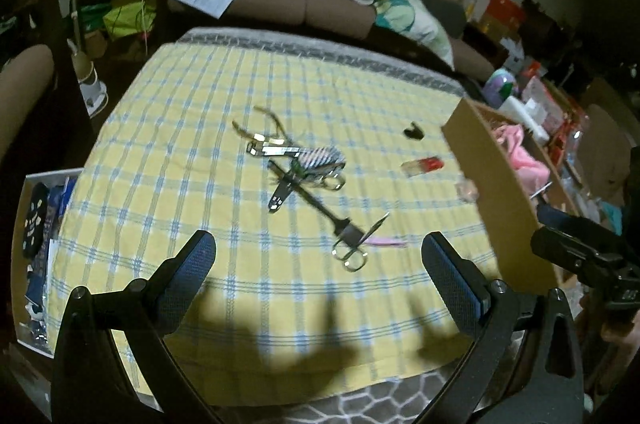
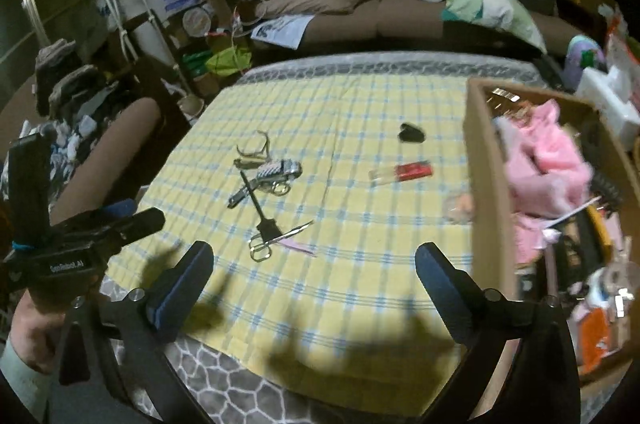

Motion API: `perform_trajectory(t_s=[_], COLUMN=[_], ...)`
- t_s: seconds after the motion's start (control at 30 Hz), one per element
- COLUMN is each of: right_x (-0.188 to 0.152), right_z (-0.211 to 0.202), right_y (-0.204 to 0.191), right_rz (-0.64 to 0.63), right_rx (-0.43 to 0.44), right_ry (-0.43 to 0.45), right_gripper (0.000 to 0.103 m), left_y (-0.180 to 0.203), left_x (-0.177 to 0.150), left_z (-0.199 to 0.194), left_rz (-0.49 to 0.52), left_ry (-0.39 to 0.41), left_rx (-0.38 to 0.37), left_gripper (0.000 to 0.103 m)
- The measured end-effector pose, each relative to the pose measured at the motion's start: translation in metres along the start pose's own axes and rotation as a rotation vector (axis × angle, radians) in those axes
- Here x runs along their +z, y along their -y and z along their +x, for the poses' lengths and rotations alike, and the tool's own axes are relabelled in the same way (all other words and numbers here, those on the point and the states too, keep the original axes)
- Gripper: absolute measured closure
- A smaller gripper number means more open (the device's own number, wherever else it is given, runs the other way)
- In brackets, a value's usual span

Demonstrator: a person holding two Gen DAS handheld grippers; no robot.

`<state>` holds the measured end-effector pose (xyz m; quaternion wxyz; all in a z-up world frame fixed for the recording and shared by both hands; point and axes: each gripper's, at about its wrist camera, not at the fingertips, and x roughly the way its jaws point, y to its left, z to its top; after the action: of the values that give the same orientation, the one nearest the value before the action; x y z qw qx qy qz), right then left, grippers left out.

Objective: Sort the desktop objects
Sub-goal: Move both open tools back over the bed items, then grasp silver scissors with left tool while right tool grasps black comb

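Looking through the left wrist view first: my left gripper has its jaws wide, nothing between them. On the checked cloth I count one tangle of metal tools at mid-table, one pair of scissors nearer me, one pink strip touching them, one black clip, one red-and-clear tube. How many tools make up the tangle I cannot tell; they overlap and blur. The scissors lie ahead of the jaws, between the fingertips' lines but clear of both pads. One cardboard box stands at the cloth's right edge, pink fabric inside. The right gripper's body shows at far right.

Right wrist view: my right gripper is spread full wide, empty. Same count here: tangle, scissors, strip, clip, tube. The scissors sit just ahead of the jaws, nearer the left finger, untouched. The box stands beside the right finger, holding pink fabric plus mixed clutter I cannot sort out. The left gripper and the hand holding it show at lower left.
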<state>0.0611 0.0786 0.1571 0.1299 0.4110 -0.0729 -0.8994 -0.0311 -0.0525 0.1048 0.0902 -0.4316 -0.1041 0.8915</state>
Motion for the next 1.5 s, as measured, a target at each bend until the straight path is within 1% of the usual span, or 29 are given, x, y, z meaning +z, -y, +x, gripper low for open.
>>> perform_trajectory(t_s=[0.1, 0.2, 0.33, 0.43, 0.6, 0.7, 0.77, 0.83, 0.9, 0.93, 0.97, 1.0, 1.03, 1.07, 1.2, 1.27, 1.33, 1.5], right_x=[-0.003, -0.006, -0.006, -0.004, -0.002, -0.001, -0.001, 0.000, 0.001, 0.001, 0.001, 0.000, 0.000, 0.000, -0.002, -0.002, -0.002, 0.001], right_z=[0.021, 0.035, 0.048, 0.055, 0.063, 0.067, 0.069, 0.071, 0.072, 0.073, 0.074, 0.075, 0.076, 0.076, 0.077, 0.077, 0.076, 0.076], right_y=[0.002, 0.009, 0.013, 0.011, 0.015, 0.017, 0.017, 0.017, 0.017, 0.017, 0.017, 0.017, 0.017, 0.018, 0.018, 0.020, 0.021, 0.024], right_rz=[0.026, 0.048, 0.031, -0.004, -0.009, -0.001, -0.002, -0.004, -0.009, -0.013, -0.017, -0.018, -0.018, -0.018, -0.017, -0.009, 0.008, 0.037], right_rx=[0.010, 0.022, -0.020, -0.060, -0.065, -0.055, -0.054, -0.053, -0.054, -0.057, -0.059, -0.059, -0.059, -0.057, -0.057, -0.053, -0.039, -0.003], right_ry=[-0.020, -0.022, -0.024, -0.011, 0.000, -0.002, -0.008, -0.009, -0.012, -0.013, -0.015, -0.018, -0.020, -0.023, -0.028, -0.027, -0.027, -0.012], right_gripper=[0.000, 0.000, 0.000, 0.000, 0.000, 0.000, 0.000, 0.000, 0.000, 0.000, 0.000, 0.000, 0.000, 0.000, 0.000, 0.000, 0.000, 0.000], left_y=[-0.003, 0.003, 0.022, 0.029, 0.036, 0.041, 0.044, 0.049, 0.053, 0.055, 0.056, 0.057, 0.057, 0.056, 0.044, 0.035, 0.023, -0.011], left_x=[-0.007, -0.015, -0.023, -0.025, -0.026, -0.027, -0.028, -0.031, -0.032, -0.032, -0.031, -0.031, -0.030, -0.029, -0.026, -0.025, -0.021, -0.008], left_z=[0.019, 0.034, 0.055, 0.067, 0.085, 0.096, 0.107, 0.115, 0.118, 0.119, 0.119, 0.119, 0.118, 0.117, 0.111, 0.105, 0.091, 0.049], left_rz=[0.018, 0.062, 0.157, 0.181, 0.218, 0.242, 0.261, 0.278, 0.300, 0.310, 0.315, 0.320, 0.323, 0.319, 0.270, 0.220, 0.159, 0.069], left_ry=[-0.038, -0.060, -0.088, -0.099, -0.111, -0.125, -0.144, -0.158, -0.145, -0.138, -0.132, -0.125, -0.118, -0.115, -0.124, -0.129, -0.113, -0.031], left_rx=[-0.003, -0.010, 0.023, 0.031, 0.055, 0.064, 0.073, 0.083, 0.100, 0.098, 0.099, 0.105, 0.113, 0.111, 0.063, 0.034, -0.002, -0.020], left_gripper=[0.000, 0.000, 0.000, 0.000, 0.002, 0.012, 0.024, 0.031, 0.034, 0.041, 0.050, 0.055, 0.064, 0.072, 0.072, 0.072, 0.072, 0.072])
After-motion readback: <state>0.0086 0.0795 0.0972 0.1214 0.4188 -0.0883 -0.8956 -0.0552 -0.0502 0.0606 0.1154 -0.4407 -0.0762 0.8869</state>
